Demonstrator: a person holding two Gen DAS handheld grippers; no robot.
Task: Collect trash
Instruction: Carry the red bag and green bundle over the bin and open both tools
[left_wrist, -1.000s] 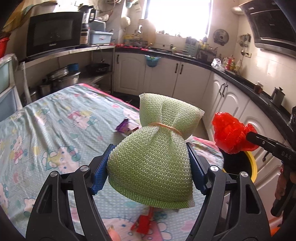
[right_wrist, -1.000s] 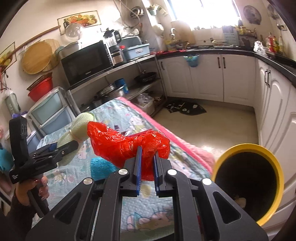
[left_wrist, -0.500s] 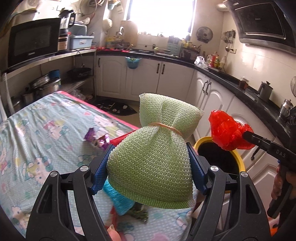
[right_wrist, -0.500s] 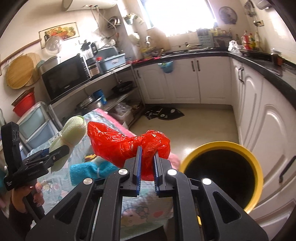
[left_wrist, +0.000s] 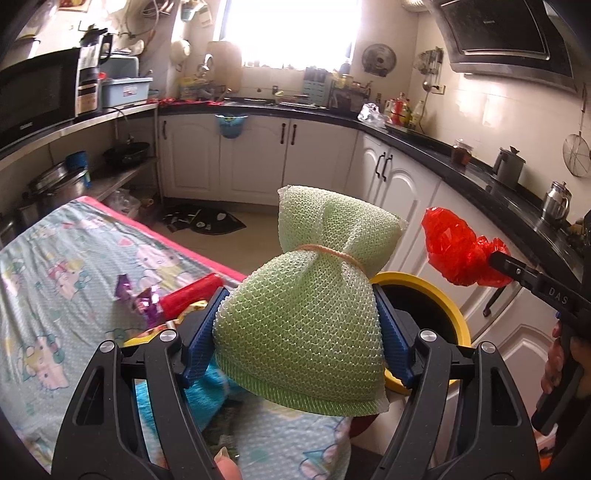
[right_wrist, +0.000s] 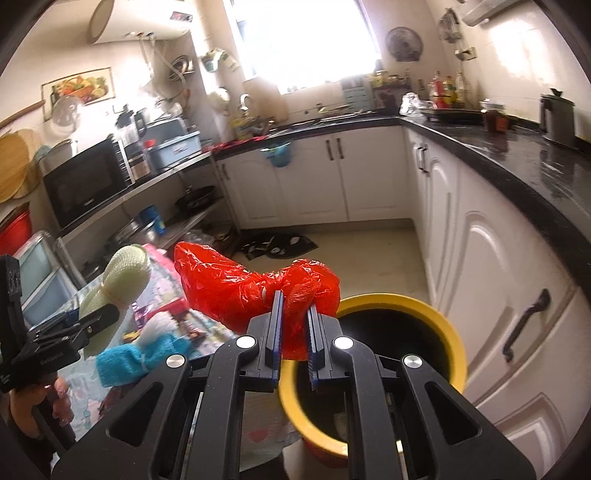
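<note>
My left gripper (left_wrist: 297, 332) is shut on a green mesh pouch (left_wrist: 306, 295) tied with a rubber band, held above the table edge. My right gripper (right_wrist: 293, 328) is shut on a crumpled red plastic bag (right_wrist: 236, 288), held over the near rim of the yellow-rimmed trash bin (right_wrist: 436, 314). The bin (left_wrist: 443, 306) stands on the floor beside the table, partly hidden behind the pouch. The red bag (left_wrist: 454, 251) and right gripper (left_wrist: 506, 266) show at the right of the left wrist view. The pouch (right_wrist: 114, 284) shows at the left of the right wrist view.
The table with a cartoon-print cloth (left_wrist: 66, 266) carries a purple wrapper (left_wrist: 140, 302), a red tube (left_wrist: 192, 295) and a blue cloth (right_wrist: 136, 358). White cabinets (right_wrist: 491, 258) with a black counter run along the right. A shelf with a microwave (right_wrist: 85, 184) stands left.
Both grippers have swung right, from over the table toward the yellow bin. The bin now lies right under the red bag. Both grips are unchanged.
</note>
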